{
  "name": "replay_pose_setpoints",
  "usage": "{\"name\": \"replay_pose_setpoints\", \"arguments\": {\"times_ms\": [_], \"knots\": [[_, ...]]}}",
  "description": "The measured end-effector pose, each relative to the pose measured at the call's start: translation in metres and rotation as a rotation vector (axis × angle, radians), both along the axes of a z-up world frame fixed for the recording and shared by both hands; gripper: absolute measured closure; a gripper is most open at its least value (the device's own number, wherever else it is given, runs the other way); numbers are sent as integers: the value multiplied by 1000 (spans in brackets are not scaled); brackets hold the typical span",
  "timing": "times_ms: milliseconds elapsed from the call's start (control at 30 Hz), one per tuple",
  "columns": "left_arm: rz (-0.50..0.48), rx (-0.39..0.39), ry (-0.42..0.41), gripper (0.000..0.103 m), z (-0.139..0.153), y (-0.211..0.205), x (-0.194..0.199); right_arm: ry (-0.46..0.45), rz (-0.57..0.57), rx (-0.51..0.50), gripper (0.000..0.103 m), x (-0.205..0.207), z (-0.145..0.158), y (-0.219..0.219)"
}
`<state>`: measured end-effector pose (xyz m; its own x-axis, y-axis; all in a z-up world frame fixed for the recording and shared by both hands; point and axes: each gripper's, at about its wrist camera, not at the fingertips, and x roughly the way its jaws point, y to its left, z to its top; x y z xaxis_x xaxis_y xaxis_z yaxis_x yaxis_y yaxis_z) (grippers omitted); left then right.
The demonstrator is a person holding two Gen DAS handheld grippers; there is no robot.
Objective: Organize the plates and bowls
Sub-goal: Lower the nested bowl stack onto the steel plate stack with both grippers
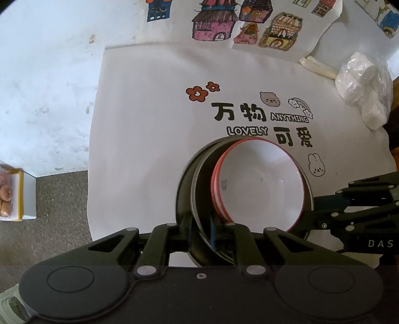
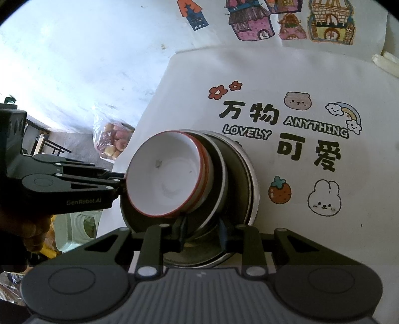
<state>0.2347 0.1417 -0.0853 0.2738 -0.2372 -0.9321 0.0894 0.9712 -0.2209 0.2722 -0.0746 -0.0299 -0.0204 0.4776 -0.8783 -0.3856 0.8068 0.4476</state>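
A white bowl with a red rim (image 1: 259, 182) (image 2: 169, 174) sits nested in a second red-rimmed bowl, inside dark plates (image 1: 197, 197) (image 2: 234, 179). In the right wrist view a metal plate (image 2: 253, 199) lies lowest in the stack. My left gripper (image 1: 201, 231) is shut on the near rim of a dark plate; in the right wrist view the left gripper (image 2: 122, 185) reaches the stack from the left. My right gripper (image 2: 202, 231) clasps the stacked plate rims between its fingers, and the right gripper (image 1: 311, 216) meets the stack's right side in the left wrist view.
The stack is over a white printed cloth (image 1: 149, 124) (image 2: 299, 74). A plastic-wrapped white pack (image 1: 361, 92) lies at the cloth's far right. House drawings (image 1: 249, 22) lie beyond. A snack box (image 1: 10, 194), a bag of fruit (image 2: 112, 142) and a person's hand (image 2: 25, 231) are left.
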Motion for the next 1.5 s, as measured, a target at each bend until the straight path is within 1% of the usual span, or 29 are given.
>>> {"name": "replay_pose_setpoints", "arguments": {"times_ms": [433,1033,1233,1500], "knots": [[-20,-2,-2,89,0,-7,3,4,-29,-6,73,2,2,-7],[-20,-1,-1,88,-2,-8,2,10,-30,-8,74,1,1,-7],[-26,15,-1,88,-2,-11,0,9,-30,-16,74,-1,-1,-6],[-17,17,-7,86,-1,-10,-1,5,-29,-17,73,-2,-2,-5]]}}
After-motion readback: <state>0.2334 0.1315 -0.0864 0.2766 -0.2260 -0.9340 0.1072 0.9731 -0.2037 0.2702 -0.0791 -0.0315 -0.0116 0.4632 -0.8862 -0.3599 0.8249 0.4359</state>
